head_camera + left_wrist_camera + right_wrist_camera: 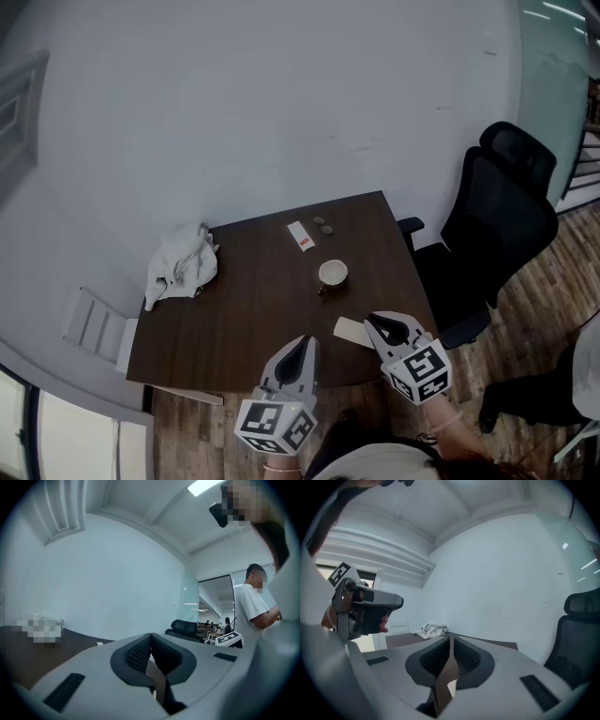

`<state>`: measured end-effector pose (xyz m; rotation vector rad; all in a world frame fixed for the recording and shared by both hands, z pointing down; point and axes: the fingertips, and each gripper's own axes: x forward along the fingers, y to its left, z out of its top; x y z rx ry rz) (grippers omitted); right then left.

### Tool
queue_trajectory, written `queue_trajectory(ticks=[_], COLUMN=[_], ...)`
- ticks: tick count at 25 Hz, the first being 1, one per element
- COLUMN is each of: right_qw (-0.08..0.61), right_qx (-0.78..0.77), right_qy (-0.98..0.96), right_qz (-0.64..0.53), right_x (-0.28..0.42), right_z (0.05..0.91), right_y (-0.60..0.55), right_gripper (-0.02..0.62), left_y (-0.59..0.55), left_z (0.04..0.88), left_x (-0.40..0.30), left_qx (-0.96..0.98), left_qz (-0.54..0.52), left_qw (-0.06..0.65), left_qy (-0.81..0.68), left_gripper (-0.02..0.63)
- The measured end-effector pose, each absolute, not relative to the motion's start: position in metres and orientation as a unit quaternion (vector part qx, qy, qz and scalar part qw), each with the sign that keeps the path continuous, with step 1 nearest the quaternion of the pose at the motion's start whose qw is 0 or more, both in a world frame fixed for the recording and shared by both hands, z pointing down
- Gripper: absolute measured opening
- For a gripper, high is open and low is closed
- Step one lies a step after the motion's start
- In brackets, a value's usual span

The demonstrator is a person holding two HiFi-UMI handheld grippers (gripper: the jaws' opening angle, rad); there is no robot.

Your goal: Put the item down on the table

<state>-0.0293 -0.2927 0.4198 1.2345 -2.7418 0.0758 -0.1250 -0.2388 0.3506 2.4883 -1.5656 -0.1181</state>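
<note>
1. Cannot see the near end of the pale card (pixel 346 330), covered by the right gripper (pixel 369 322).
2. Cannot name two tiny things (pixel 324 225) near the far edge of the table (pixel 244 309).
3. Cropped at the right gripper view's right edge: office chair (pixel 581 634).

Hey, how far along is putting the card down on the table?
Done: the card is low at the table's near edge. In hand: the right hand-held gripper is shut on it, with a tan strip between its pads. The left hand-held gripper is shut, off to the side. Left: open the jaws and let it lie, by the look of it.
</note>
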Motion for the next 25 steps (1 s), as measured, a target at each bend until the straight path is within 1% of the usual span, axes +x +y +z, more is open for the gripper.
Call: queue_trajectory(ticks=[10, 25], right_qw=[0.035, 0.002], right_qx=[0.421, 0.433], right_qy=[-0.907, -0.901], right_qz=[0.008, -0.005], right_x=[-0.011, 0.02], right_z=[0.389, 0.364], right_y=[-0.259, -0.22], right_gripper=[0.011, 0.009], left_y=[-0.216, -0.186], left_z=[0.339, 0.337], left_x=[-0.108, -0.09], left_qx=[0.849, 0.851], left_qz=[-0.042, -0.039], left_qw=[0.084, 0.075], left_qy=[-0.52, -0.519], left_gripper=[0.018, 0.018])
